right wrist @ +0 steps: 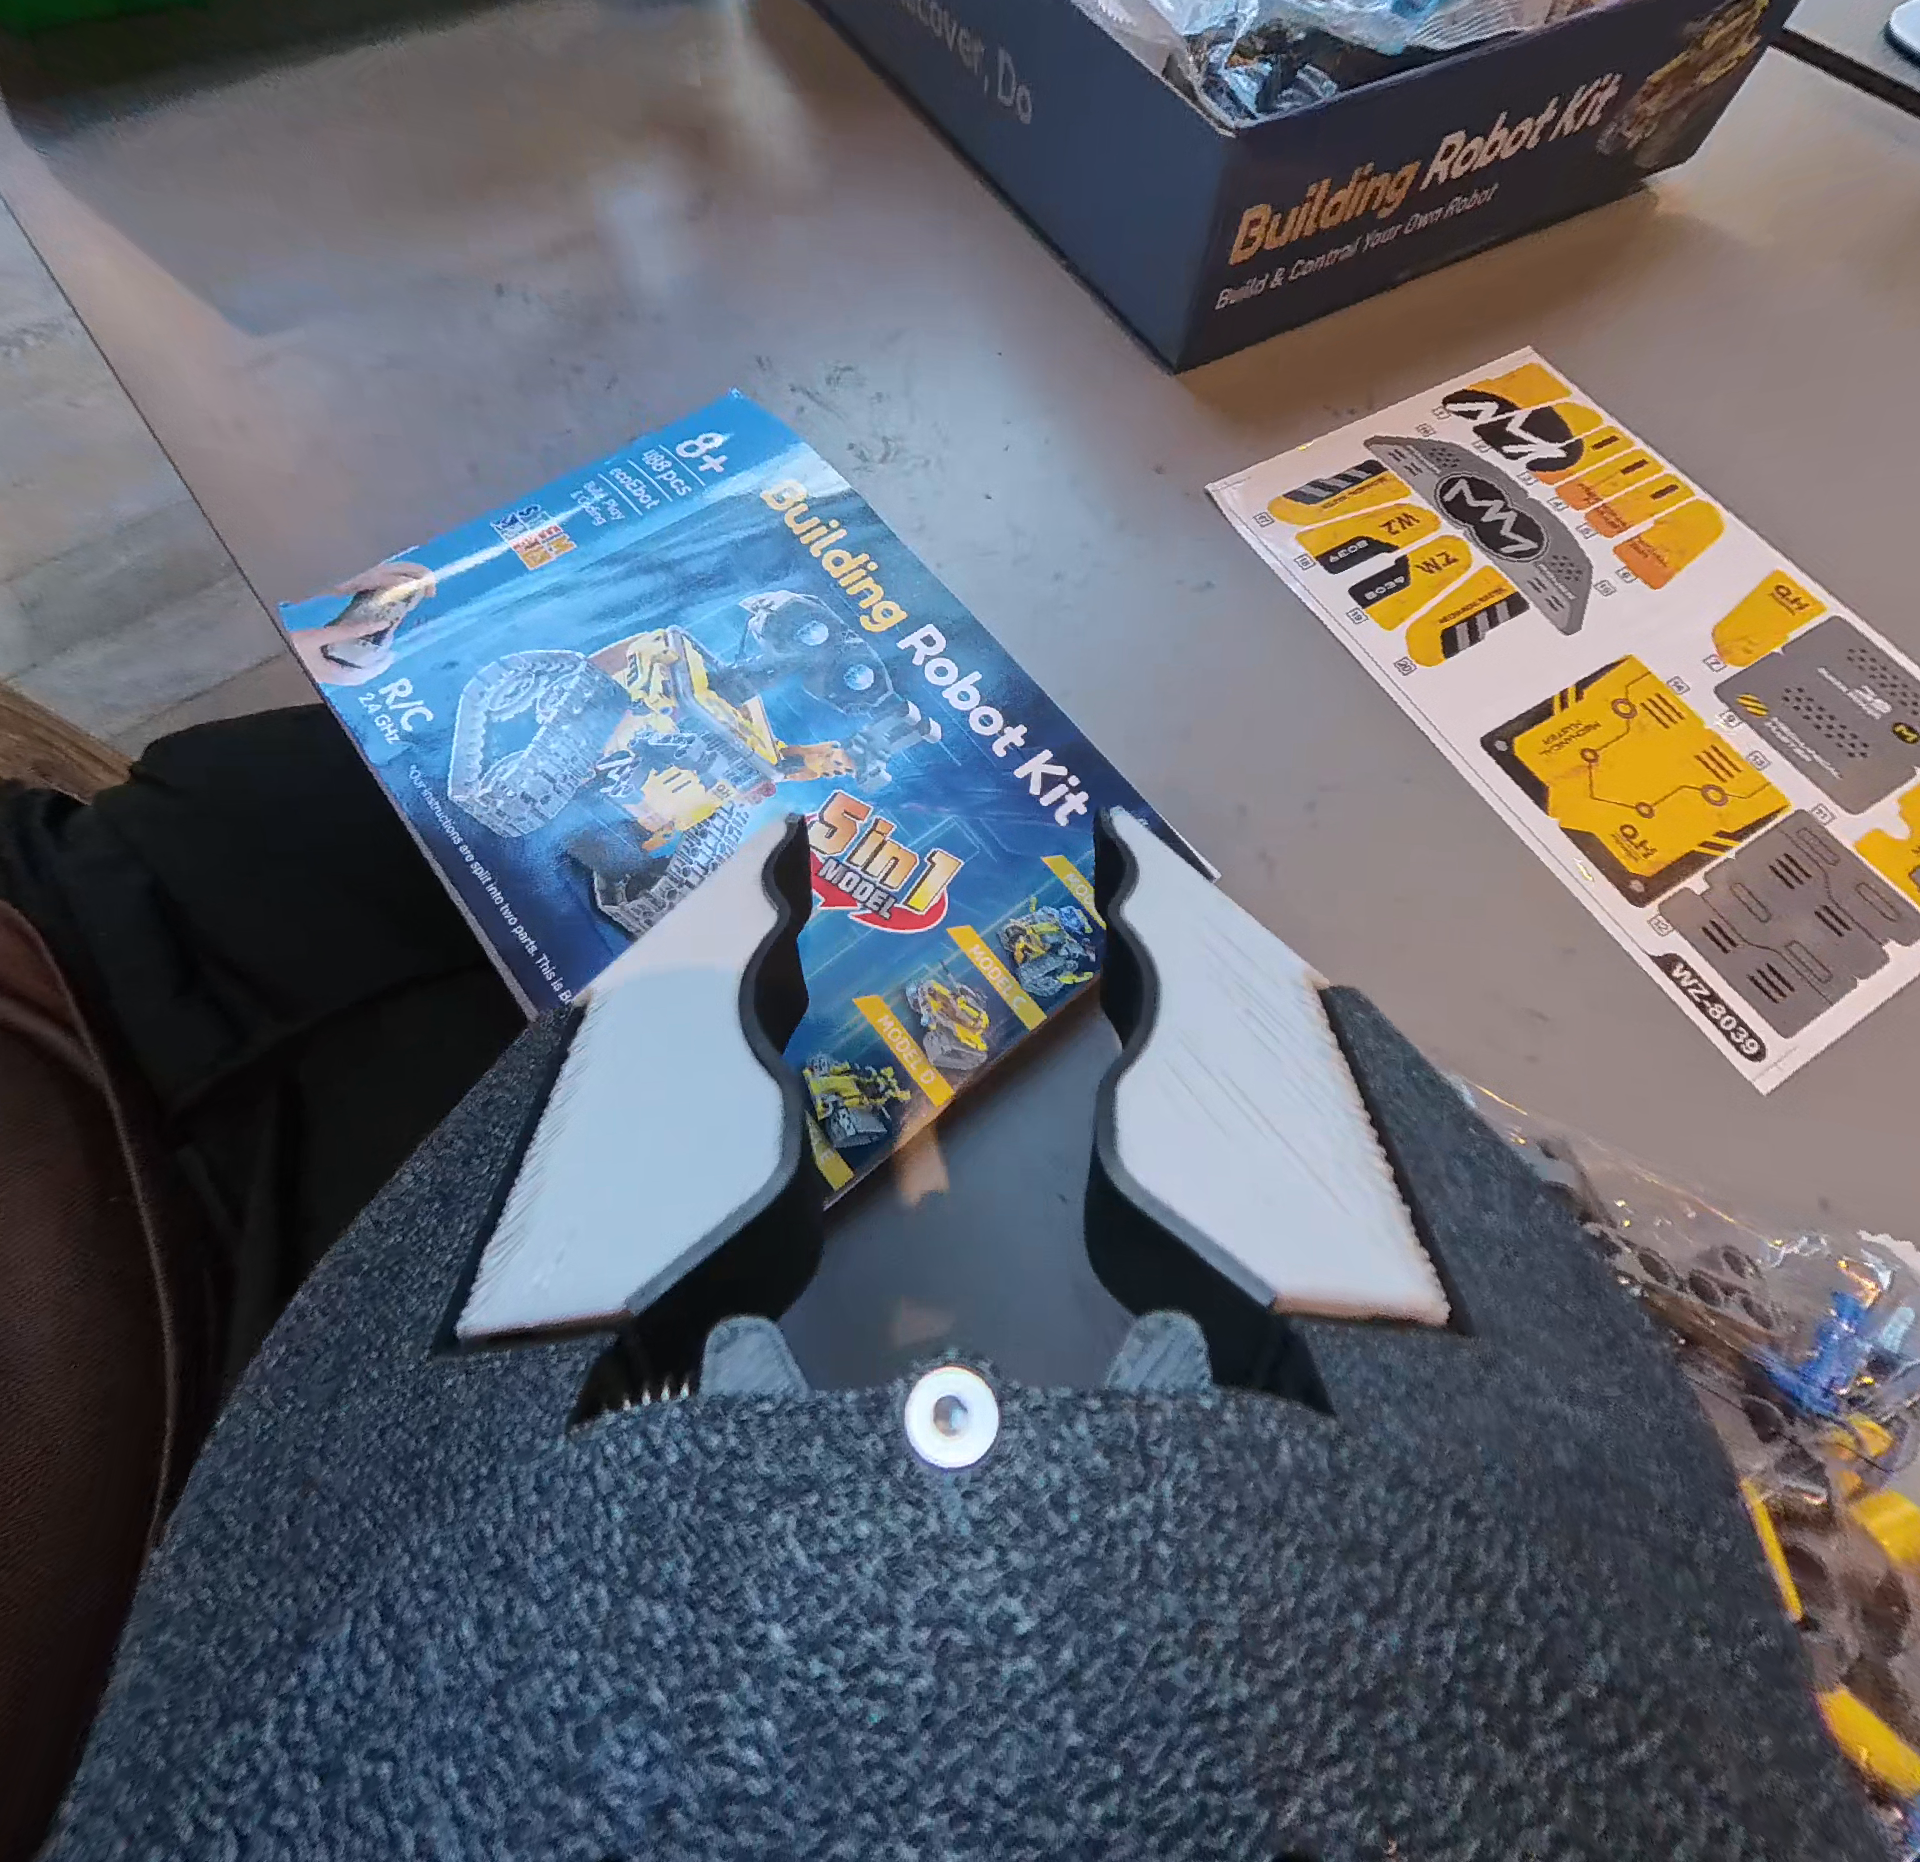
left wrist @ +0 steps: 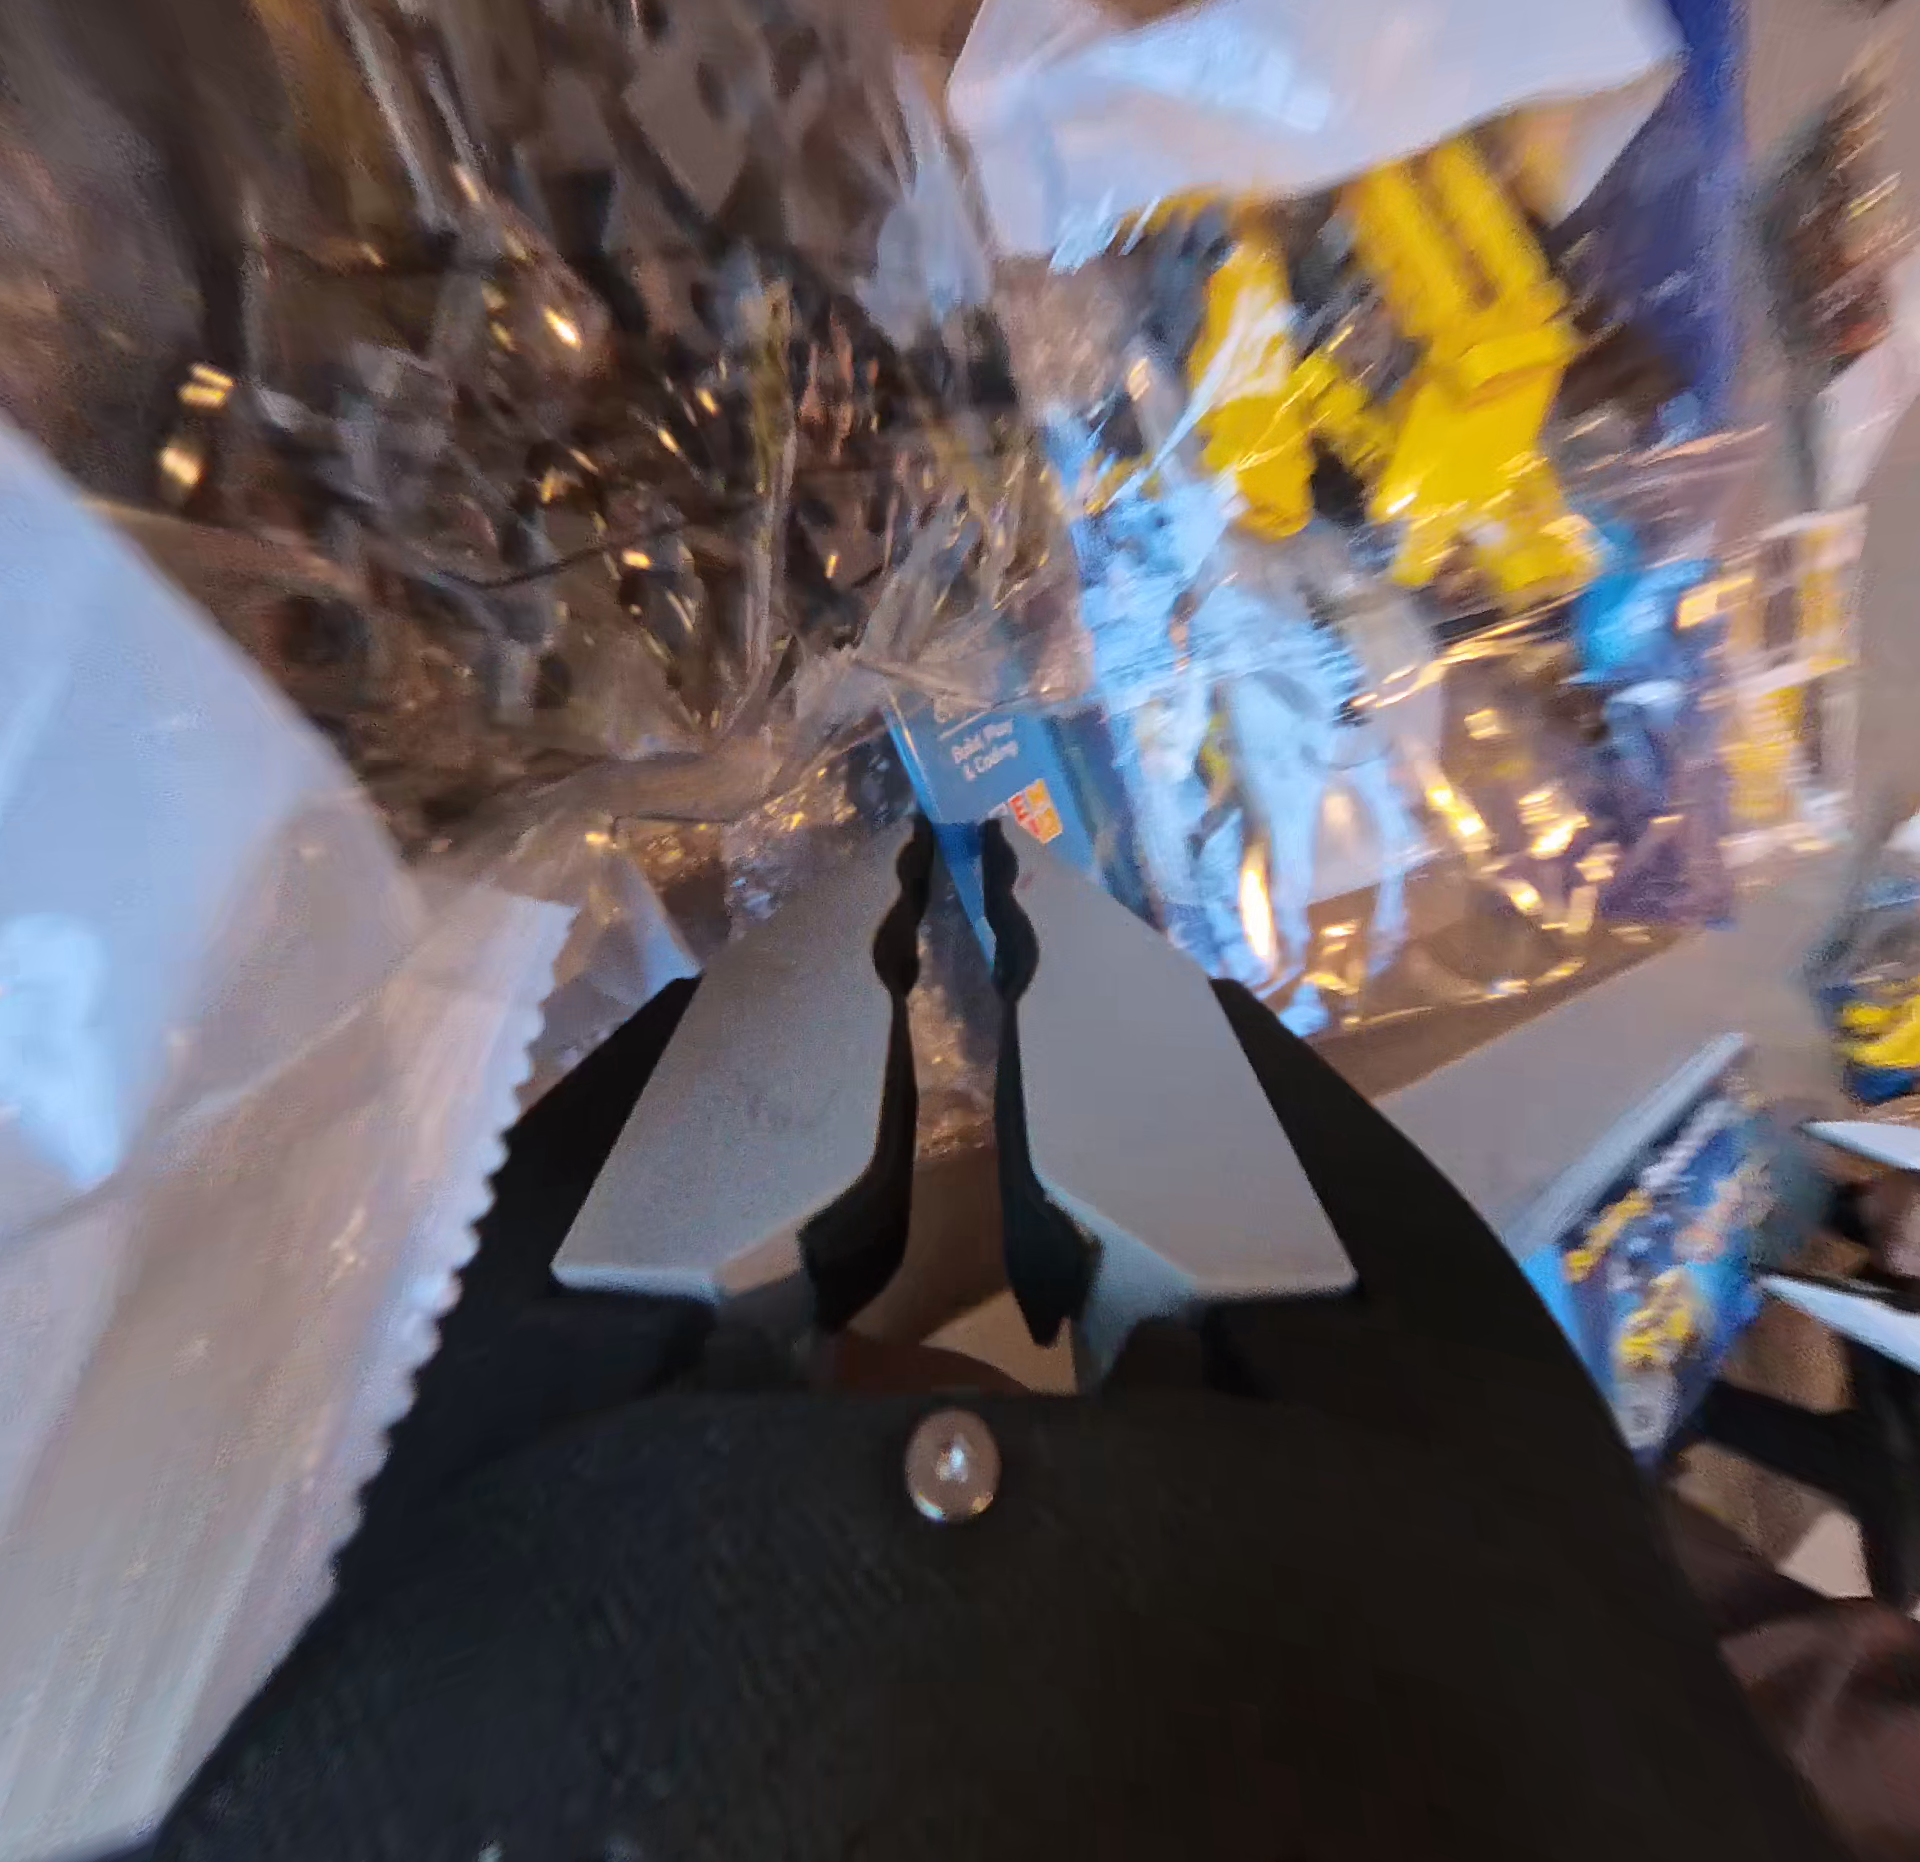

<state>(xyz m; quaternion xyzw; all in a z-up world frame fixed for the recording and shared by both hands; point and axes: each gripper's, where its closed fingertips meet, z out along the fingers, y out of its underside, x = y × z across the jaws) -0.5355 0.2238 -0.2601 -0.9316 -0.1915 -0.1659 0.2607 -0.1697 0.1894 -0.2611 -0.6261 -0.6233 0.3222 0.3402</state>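
Observation:
My left gripper [left wrist: 958, 844] is shut on the corner of a blue booklet [left wrist: 997, 773]; a thin blue edge runs between its black fingers. Crinkled clear bags of dark parts [left wrist: 582, 482] and of yellow and blue parts [left wrist: 1382, 441] crowd around it, all blurred. My right gripper [right wrist: 948, 856] is open and empty, just above a blue booklet [right wrist: 665, 669] with a robot picture. That booklet lies flat on the grey table [right wrist: 623, 254] with one corner over the table's near edge.
A sticker sheet [right wrist: 1600, 690] with yellow and grey decals lies to the right. A dark blue open box [right wrist: 1351, 202] holding bags stands at the back. A bag of parts [right wrist: 1787, 1417] lies at lower right. A dark sleeve [right wrist: 260, 877] is at left.

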